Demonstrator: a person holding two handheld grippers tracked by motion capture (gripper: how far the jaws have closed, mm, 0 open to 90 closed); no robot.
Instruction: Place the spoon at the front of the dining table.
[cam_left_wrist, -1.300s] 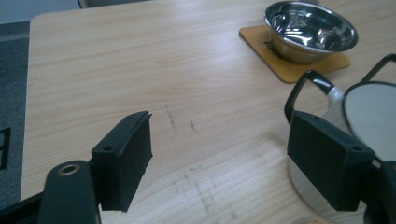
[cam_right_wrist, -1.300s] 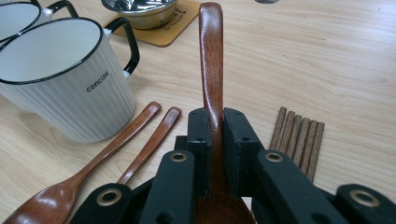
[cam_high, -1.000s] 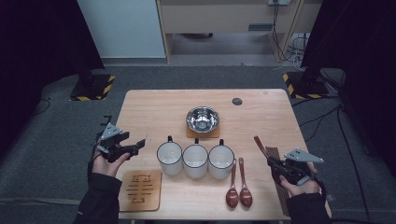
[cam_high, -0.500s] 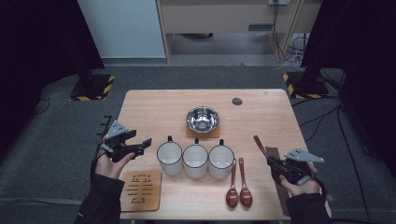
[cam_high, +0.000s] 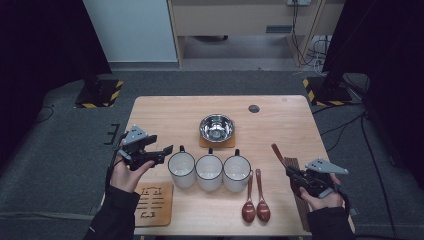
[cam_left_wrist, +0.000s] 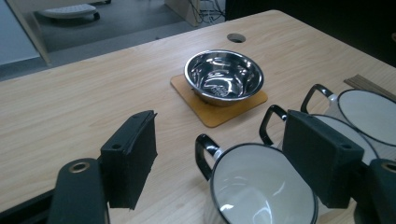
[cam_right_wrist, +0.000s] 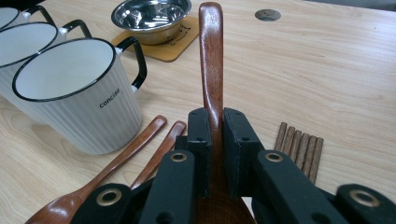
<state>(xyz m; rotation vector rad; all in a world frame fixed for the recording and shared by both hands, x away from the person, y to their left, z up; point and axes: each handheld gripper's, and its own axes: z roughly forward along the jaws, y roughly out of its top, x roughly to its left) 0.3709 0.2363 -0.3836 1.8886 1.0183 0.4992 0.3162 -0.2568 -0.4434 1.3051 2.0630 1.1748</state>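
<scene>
Right gripper (cam_right_wrist: 215, 140) is clamped on a wooden spoon (cam_right_wrist: 211, 60) by the handle, held over the right side of the table (cam_high: 165, 112), just above the dark chopsticks (cam_right_wrist: 301, 147). Bowl end sits back under the gripper body, so I can't see it.

Left gripper (cam_left_wrist: 219, 172) has its jaws spread wide, nothing in them, hovering at the leftmost mug (cam_left_wrist: 261, 191), roughly level with its rim and handle.

My read: the spoon is headed for one of the three mugs, and the left gripper is there to steady or lift the first one.

To do it well:
- Grip the mug by the wall or handle, not the rim lip; enamel looks slick.
- Bring the spoon in high, then down; the nearest mug (cam_right_wrist: 74, 91) is close.
- The grip is narrow, so the spoon could pivot. Move slowly.

Clearance:
- Two more spoons (cam_high: 255, 200) lie just right of the mug row; don't sweep them.
- Steel bowl (cam_high: 217, 127) on its coaster sits just behind the mugs, so little room that way.
- Open table at the back and far left.
- Wooden trivet (cam_high: 152, 202) and the right gripper's hand are both near the table's front edge.
</scene>
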